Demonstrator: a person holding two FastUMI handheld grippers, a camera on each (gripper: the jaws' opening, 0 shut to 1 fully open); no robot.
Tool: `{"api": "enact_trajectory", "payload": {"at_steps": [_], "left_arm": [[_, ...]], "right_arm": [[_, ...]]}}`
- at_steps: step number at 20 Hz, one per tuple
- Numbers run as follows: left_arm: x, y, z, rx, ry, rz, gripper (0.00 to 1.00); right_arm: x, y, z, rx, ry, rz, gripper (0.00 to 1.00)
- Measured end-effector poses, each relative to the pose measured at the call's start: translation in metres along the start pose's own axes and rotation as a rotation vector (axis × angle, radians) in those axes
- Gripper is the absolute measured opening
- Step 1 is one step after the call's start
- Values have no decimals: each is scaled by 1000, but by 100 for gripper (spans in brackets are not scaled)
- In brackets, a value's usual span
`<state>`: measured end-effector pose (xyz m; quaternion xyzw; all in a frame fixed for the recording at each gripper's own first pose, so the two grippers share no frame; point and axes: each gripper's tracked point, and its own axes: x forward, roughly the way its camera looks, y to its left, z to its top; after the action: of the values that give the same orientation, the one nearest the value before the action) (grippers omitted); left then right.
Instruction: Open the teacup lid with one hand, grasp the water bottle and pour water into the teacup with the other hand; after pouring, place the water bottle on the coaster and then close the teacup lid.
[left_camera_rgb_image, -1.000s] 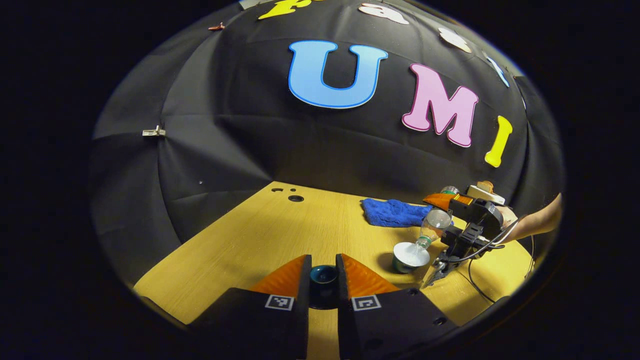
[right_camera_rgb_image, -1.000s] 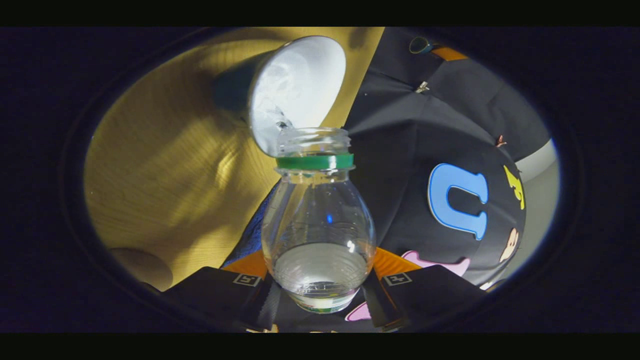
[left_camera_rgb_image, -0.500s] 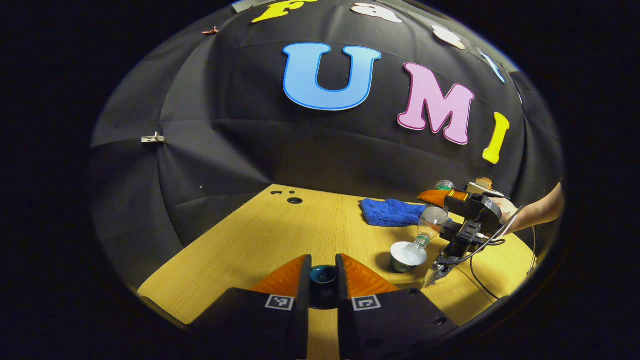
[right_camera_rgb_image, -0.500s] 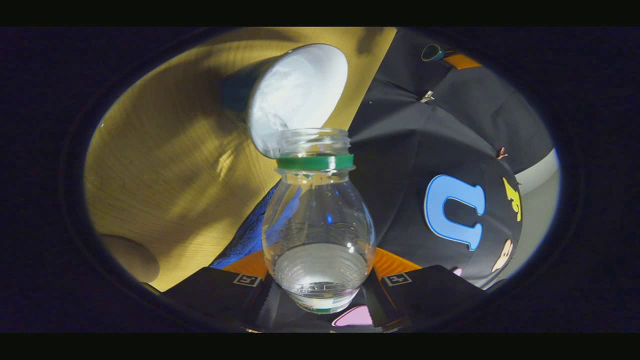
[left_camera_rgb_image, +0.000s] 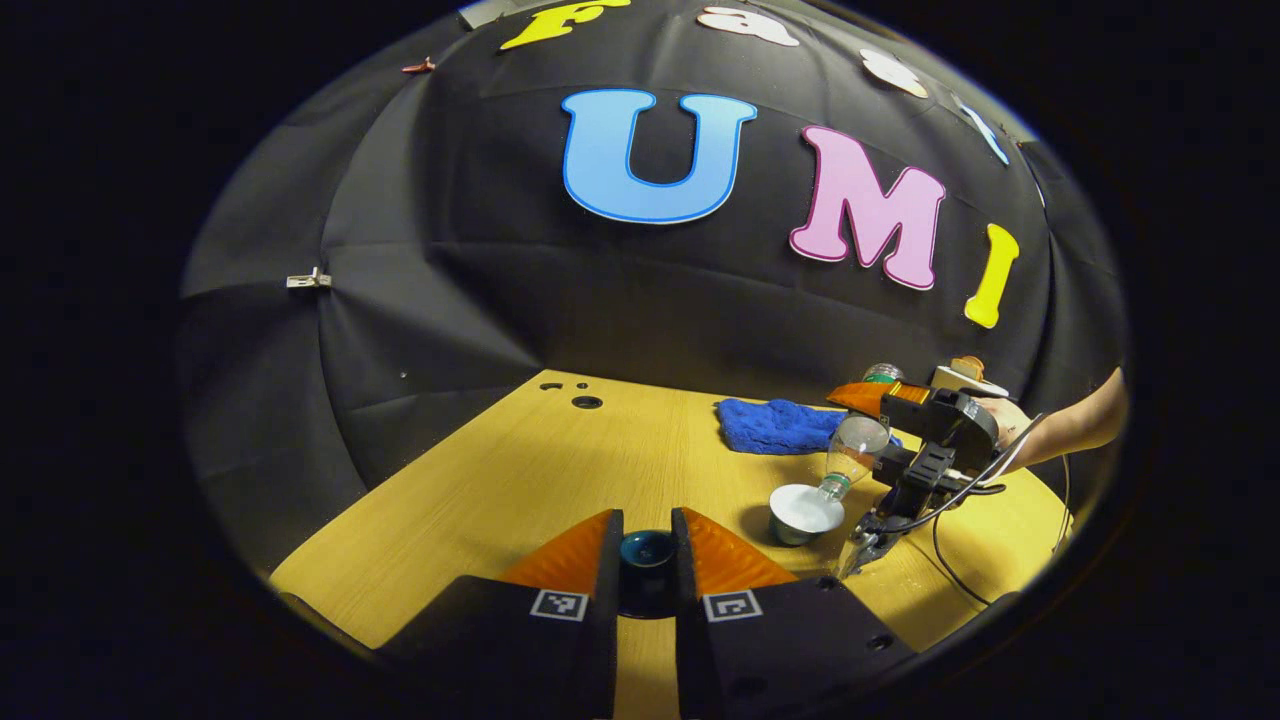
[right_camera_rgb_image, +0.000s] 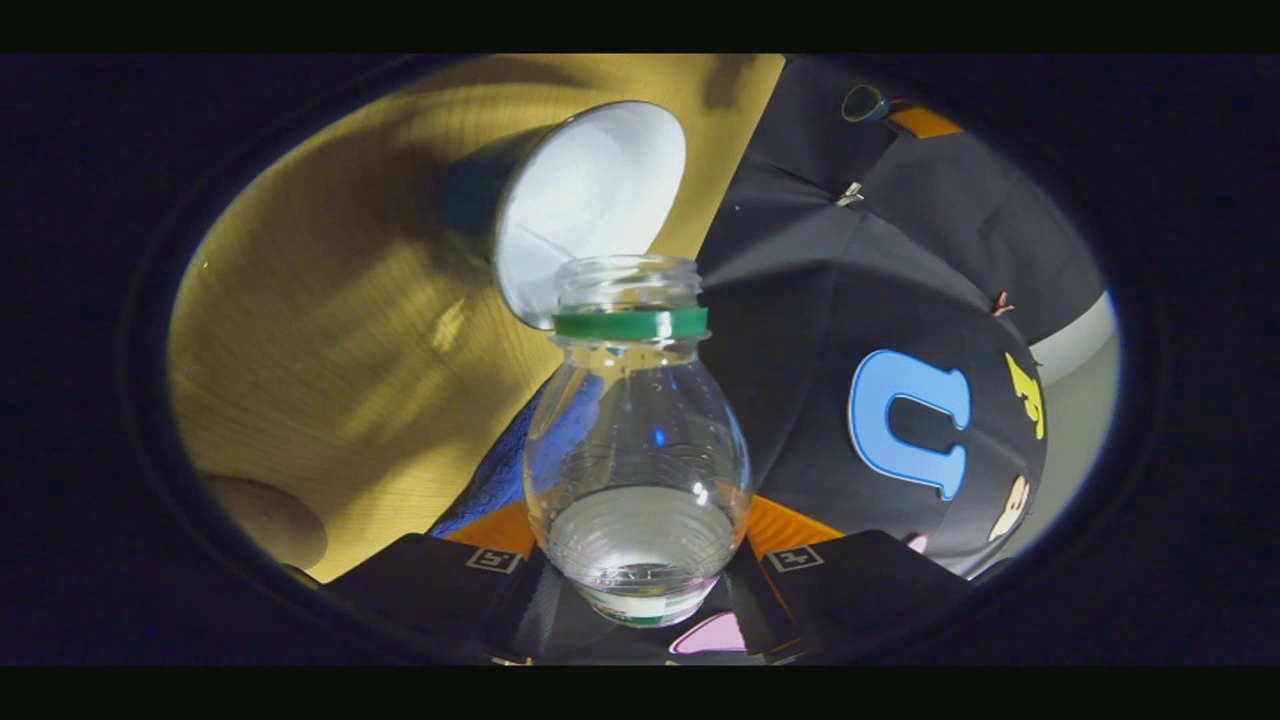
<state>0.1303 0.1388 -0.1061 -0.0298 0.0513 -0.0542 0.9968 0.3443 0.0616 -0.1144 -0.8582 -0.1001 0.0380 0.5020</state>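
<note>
Right tool (right_camera_rgb_image: 640, 575) clamps the thin, crushable bottle (right_camera_rgb_image: 637, 470) near its base; left tool (left_camera_rgb_image: 646, 560) pinches the fragile lid (left_camera_rgb_image: 646, 550).

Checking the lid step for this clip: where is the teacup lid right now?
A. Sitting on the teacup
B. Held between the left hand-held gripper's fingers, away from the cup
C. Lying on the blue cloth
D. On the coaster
B: in the left gripper view the dark lid sits between the left hand-held gripper fingers, while the teacup stands open under the tilted water bottle.
</note>
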Motion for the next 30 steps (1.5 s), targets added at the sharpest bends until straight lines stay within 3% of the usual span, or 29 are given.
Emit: {"api": "enact_trajectory", "payload": {"at_steps": [2,5,8,15,16,24,30], "left_arm": [[-1,-4,2,-5,-6,4,28],[-4,-7,5,4,-16,17,28],[-9,-11,8,8,-26,32,24],[-18,-25,9,13,-35,59,28],[-19,-28,10,14,-37,60,24],[-21,-61,37,41,-67,33,28],[-21,-90,65,66,-83,-16,28]], "right_arm": [[-3,-6,-2,20,3,-7,76],[-11,-21,-2,69,13,-20,73],[-20,-35,-10,161,40,-23,73],[-64,-56,-42,424,152,12,73],[-72,-59,-48,482,171,19,76],[-125,-48,-89,1074,363,165,74],[-147,-52,-111,1472,441,159,74]]}}
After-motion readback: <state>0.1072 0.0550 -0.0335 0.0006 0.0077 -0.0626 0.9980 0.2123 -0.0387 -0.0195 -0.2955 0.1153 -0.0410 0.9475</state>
